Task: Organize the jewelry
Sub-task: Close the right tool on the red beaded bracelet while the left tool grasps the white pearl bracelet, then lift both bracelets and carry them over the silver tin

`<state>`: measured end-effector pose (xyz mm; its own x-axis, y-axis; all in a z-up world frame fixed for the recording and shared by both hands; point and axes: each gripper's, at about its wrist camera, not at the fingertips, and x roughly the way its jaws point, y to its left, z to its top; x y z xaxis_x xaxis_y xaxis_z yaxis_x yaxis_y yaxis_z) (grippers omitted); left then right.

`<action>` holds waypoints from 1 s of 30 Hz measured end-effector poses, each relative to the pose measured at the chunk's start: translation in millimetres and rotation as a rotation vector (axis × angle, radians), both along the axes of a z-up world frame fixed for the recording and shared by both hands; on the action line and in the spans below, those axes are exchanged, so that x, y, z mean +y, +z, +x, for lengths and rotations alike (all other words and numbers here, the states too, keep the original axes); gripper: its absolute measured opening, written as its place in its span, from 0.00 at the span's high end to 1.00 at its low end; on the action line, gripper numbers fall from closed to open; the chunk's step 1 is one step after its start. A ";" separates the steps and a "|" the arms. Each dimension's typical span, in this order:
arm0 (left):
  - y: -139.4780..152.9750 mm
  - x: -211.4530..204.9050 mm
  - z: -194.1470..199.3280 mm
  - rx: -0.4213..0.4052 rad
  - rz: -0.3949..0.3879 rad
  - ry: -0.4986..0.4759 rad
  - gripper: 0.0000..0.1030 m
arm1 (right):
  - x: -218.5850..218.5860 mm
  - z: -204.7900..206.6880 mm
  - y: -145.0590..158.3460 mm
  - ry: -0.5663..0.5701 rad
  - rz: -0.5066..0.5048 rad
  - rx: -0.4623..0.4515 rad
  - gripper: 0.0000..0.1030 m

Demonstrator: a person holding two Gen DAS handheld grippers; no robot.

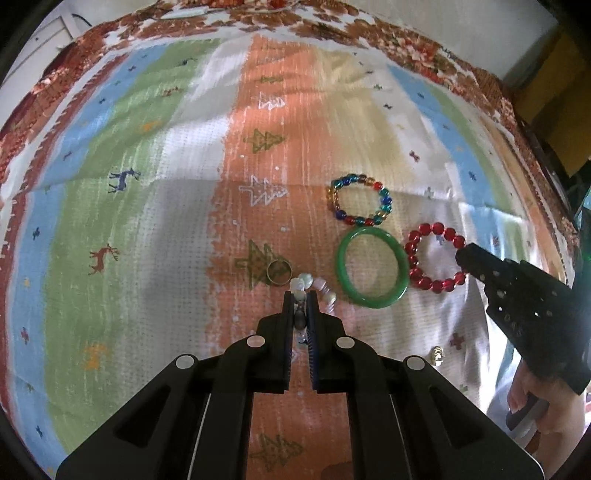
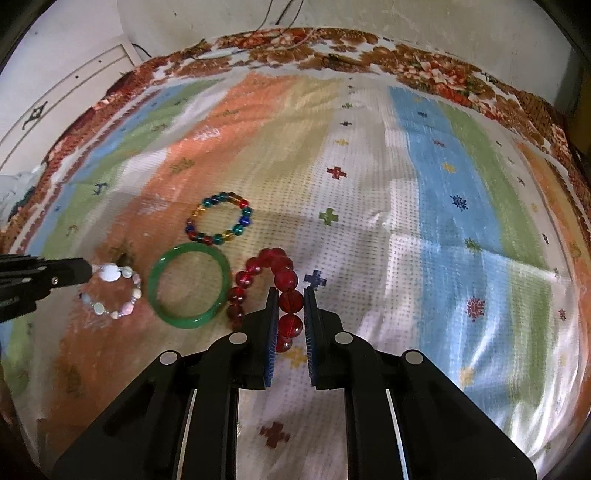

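Surface: striped cloth (image 1: 147, 206) with deer and tree prints.
Landmark: green bangle (image 1: 372, 267), flat on cloth.
Left gripper (image 1: 301, 301): jaws clamped on pale bead bracelet (image 2: 110, 291), left of bangle.
Right gripper (image 2: 290, 306): jaws closed on red bead bracelet (image 2: 269, 280), right of bangle.
Multicolour bead bracelet (image 1: 360, 201): beyond bangle.
Small ring (image 1: 279, 272): left of bangle.

A striped cloth (image 2: 424, 177) in blue, green, orange and white, printed with small crosses, trees and deer, covers the whole work surface, and under it lies a floral cloth (image 2: 424, 66) in brown and red. Behind stands a pale wall (image 2: 369, 18), with a white panelled door (image 2: 66, 88) at the left. Daylight falls in bright patches across the right side of the striped cloth.
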<state>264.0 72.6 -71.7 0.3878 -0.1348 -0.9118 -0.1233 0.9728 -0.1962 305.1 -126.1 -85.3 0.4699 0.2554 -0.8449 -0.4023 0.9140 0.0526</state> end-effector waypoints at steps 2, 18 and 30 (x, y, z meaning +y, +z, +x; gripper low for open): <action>3.4 -0.2 -1.5 -0.009 -0.006 0.002 0.94 | -0.6 -4.1 4.0 0.001 0.007 -0.008 0.87; 32.5 0.2 -19.2 -0.085 0.001 0.001 0.94 | 3.2 -40.0 43.7 0.050 0.056 -0.113 0.87; 50.0 -10.3 -40.2 -0.128 0.038 -0.018 0.94 | 1.1 -64.0 61.4 0.063 0.070 -0.174 0.87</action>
